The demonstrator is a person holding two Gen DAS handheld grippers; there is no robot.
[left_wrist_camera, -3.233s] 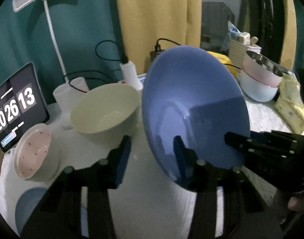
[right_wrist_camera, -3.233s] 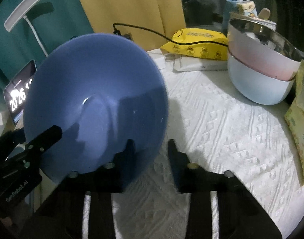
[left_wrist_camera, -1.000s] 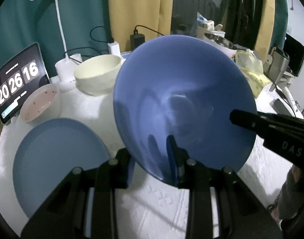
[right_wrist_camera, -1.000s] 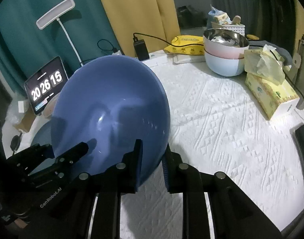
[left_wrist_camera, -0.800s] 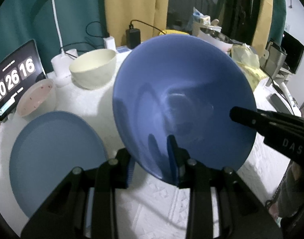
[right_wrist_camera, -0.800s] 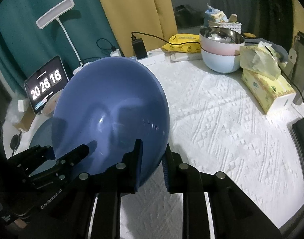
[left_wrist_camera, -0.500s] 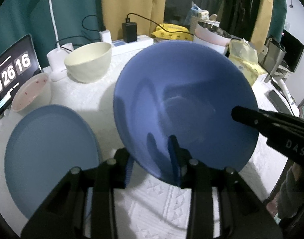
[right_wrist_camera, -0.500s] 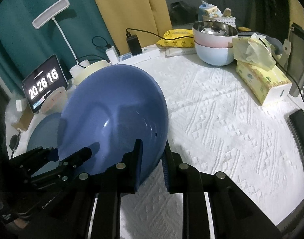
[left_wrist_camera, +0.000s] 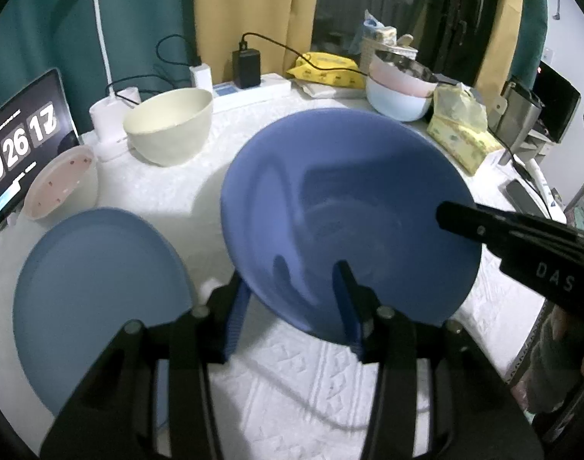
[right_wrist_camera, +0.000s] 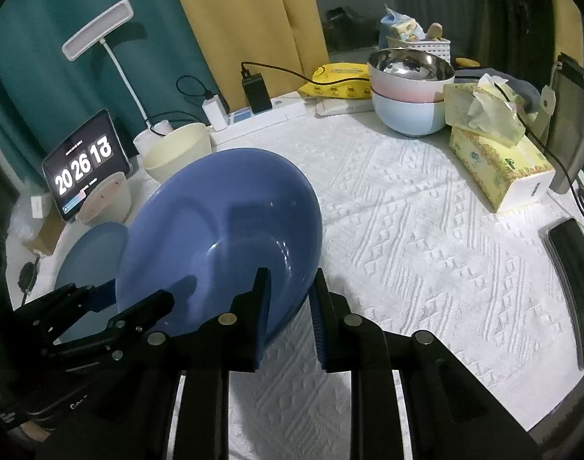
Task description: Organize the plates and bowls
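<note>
A large blue bowl (left_wrist_camera: 349, 207) (right_wrist_camera: 223, 241) is held tilted above the white tablecloth by both grippers. My left gripper (left_wrist_camera: 292, 303) is shut on its near rim. My right gripper (right_wrist_camera: 290, 299) is shut on the opposite rim and shows as a black arm in the left wrist view (left_wrist_camera: 522, 245). A flat blue plate (left_wrist_camera: 96, 291) (right_wrist_camera: 89, 253) lies on the table to the left of the bowl. A cream bowl (left_wrist_camera: 169, 130) (right_wrist_camera: 177, 153) and a small pink speckled bowl (left_wrist_camera: 58, 180) (right_wrist_camera: 108, 195) stand behind it.
A stack of pink and pale blue bowls with a steel one inside (right_wrist_camera: 410, 92) stands at the back right. A tissue box (right_wrist_camera: 499, 165), a clock tablet (right_wrist_camera: 85, 165), a desk lamp (right_wrist_camera: 100, 30), a power strip (right_wrist_camera: 261, 115) and a phone (right_wrist_camera: 575, 268) ring the table.
Both grippers have carried the blue bowl back and lowered it toward the table, tilting it flatter. The blue plate has come into fuller view at the left.
</note>
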